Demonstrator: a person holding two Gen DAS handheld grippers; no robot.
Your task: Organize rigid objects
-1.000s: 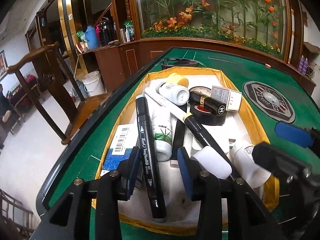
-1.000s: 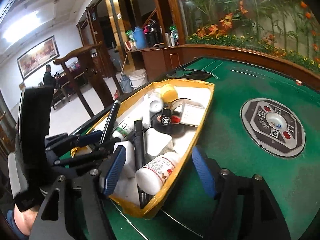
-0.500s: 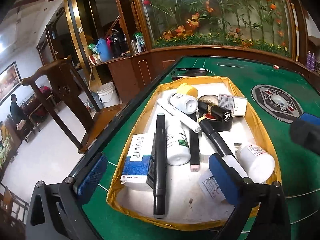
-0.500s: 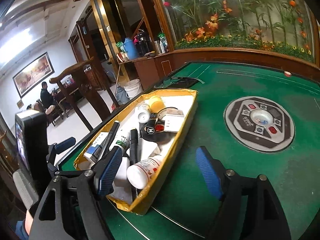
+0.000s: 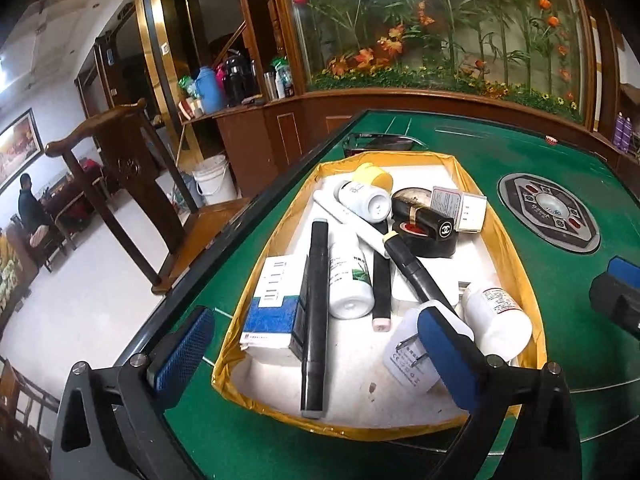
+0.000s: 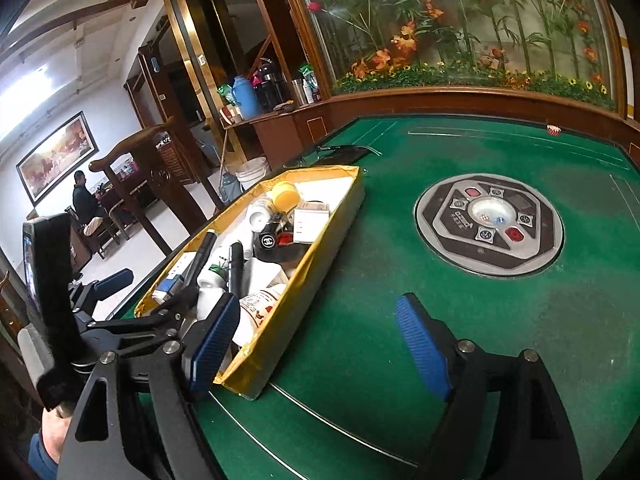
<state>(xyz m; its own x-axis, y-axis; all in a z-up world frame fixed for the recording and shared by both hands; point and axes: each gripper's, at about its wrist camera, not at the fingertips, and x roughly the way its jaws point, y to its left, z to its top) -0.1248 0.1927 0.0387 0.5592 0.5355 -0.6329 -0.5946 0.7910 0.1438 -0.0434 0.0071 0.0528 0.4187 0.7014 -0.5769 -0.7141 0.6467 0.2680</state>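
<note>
A yellow-rimmed tray (image 5: 528, 280) (image 6: 320, 264) sits on the green felt table, holding several rigid items. Among them are a long black marker (image 5: 314, 320) lying beside a blue-and-white box (image 5: 272, 304), a white bottle with a green label (image 5: 348, 276), a red-labelled white bottle (image 5: 496, 316), a white plug (image 5: 408, 356), a black tape roll (image 5: 428, 246) and a lipstick (image 5: 430, 220). My left gripper (image 5: 314, 354) stands wide open over the tray's near end, gripping nothing. My right gripper (image 6: 316, 344) is over bare felt beside the tray's right wall. Its jaws are opening and hold nothing.
A round grey control panel (image 6: 490, 224) is set into the felt right of the tray. The table's black edge (image 5: 240, 236) runs along the tray's left, with a wooden chair (image 5: 120, 168) beyond. A dark flat object (image 5: 376, 142) lies behind the tray. A person sits far left.
My left gripper opened wide and let go of the black marker, which now lies in the tray against the box. My right gripper drifted right, away from the tray, its jaws widening.
</note>
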